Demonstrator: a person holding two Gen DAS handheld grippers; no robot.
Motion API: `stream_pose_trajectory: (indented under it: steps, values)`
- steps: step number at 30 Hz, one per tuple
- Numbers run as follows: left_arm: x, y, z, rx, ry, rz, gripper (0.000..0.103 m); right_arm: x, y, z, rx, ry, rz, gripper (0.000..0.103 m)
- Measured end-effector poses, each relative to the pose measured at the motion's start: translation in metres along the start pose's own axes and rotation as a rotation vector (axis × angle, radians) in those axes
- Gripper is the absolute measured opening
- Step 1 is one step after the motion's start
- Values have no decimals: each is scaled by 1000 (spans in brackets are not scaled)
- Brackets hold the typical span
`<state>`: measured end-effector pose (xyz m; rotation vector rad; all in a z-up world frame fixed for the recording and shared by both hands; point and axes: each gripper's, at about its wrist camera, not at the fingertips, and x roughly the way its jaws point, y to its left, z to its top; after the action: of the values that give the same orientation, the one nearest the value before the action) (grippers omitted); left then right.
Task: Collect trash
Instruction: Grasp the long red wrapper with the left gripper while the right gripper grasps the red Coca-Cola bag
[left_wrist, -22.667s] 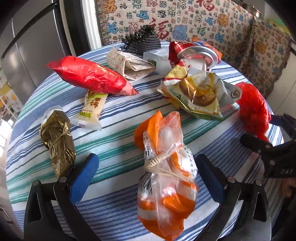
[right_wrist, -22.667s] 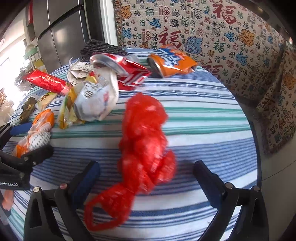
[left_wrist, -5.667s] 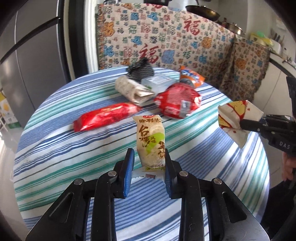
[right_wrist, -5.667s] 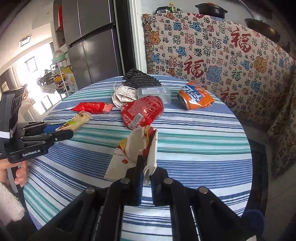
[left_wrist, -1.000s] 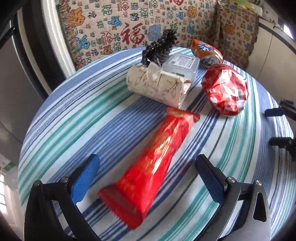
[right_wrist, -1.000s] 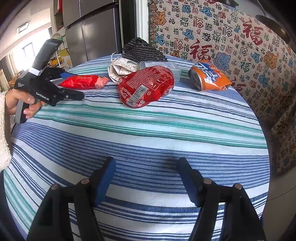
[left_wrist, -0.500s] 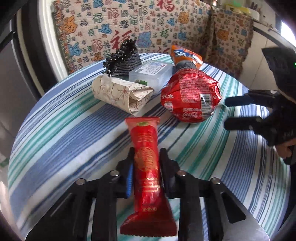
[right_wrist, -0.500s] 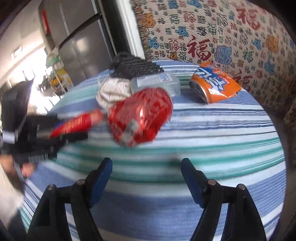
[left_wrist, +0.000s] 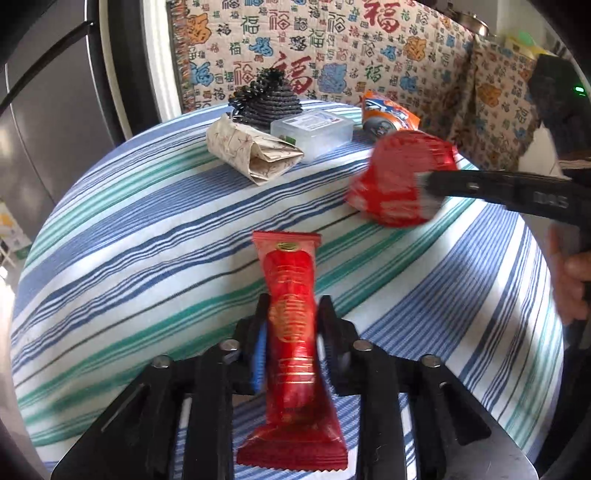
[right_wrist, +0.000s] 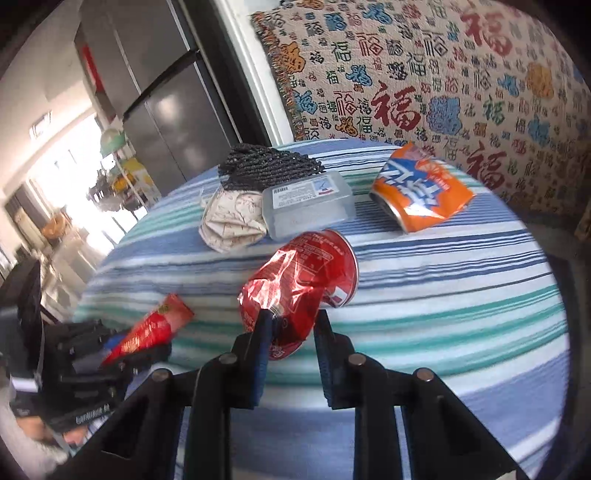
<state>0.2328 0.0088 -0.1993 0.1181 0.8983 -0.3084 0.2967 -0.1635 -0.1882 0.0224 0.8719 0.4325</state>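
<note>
A long red snack wrapper (left_wrist: 291, 321) stands between the pads of my left gripper (left_wrist: 294, 301), held just above the striped tablecloth (left_wrist: 129, 240); the jaws are easing open, but the pads still press on it. A crushed red can (right_wrist: 299, 284) sits between the fingers of my right gripper (right_wrist: 291, 315), whose jaws are closing on its lower edge. In the left wrist view the same red can (left_wrist: 399, 173) is blurred, with the right gripper (left_wrist: 424, 192) clamped over it. The wrapper (right_wrist: 155, 325) also shows in the right wrist view at lower left.
At the table's far side lie a paper-wrapped bundle (left_wrist: 251, 151), a clear plastic box (left_wrist: 312, 131), a crushed orange can (left_wrist: 388, 118) and a black woven mat (left_wrist: 266, 98). A person's hand (left_wrist: 572, 273) grips the right tool. A patterned cloth hangs behind, and a fridge stands at left.
My left gripper shut on the red wrapper and raised it off the cloth. My right gripper moved in to the red can and closed around it.
</note>
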Motion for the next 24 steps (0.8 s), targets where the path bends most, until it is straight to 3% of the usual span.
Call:
stream_pose_trajectory:
  steps: [2,4,7,9,14,17,24]
  values:
    - [0,-3,-1,11,2,-17,67,-11,-5,-4,-23,39,-15,23]
    - [2,-7,-2,28,9,-14,84,-20,-14,-12,-33,72,-47,23]
    - [6,-15,-1,67,23,10,88,-24,-30,-17,2,70,-81,31]
    - [8,-15,0,59,30,10,92,-22,-41,-21,59,56,-91,59]
    - [13,-9,7,16,28,26,92,-7,-55,-24,181,42,-3,60]
    - [14,-6,9,-4,22,23,92,2,-53,-26,186,44,22,61]
    - [19,-4,9,-21,42,70,100,10,-33,-26,43,11,-72,64]
